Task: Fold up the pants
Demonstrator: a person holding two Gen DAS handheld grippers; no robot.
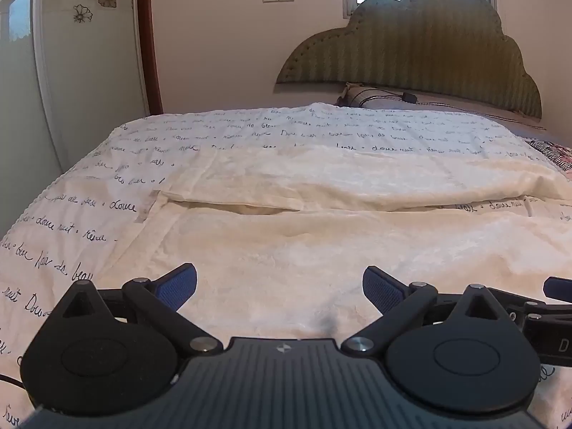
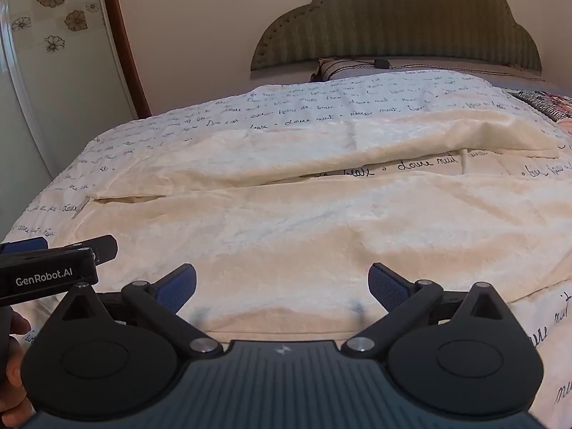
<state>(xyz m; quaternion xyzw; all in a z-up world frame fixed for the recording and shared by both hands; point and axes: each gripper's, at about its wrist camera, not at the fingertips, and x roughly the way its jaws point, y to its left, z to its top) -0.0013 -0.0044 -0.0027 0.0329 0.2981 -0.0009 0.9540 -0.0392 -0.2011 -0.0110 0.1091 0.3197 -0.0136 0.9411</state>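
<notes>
Two wide-open grippers, left gripper [image 1: 279,286] and right gripper [image 2: 282,286], over one cream pants [image 2: 304,228].

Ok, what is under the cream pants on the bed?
The cream pants lie spread on a white bedspread printed with dark handwriting, which shows all around them and in the gap between the two legs. Whatever lies directly beneath the fabric is covered.

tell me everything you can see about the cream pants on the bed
The cream pants look like soft, plush fabric, slightly wrinkled. They lie flat on the script-printed bedspread, two legs running side by side across the bed with a gap between them showing the spread. The near leg's edge lies just ahead of both open grippers; nothing grips them.
</notes>
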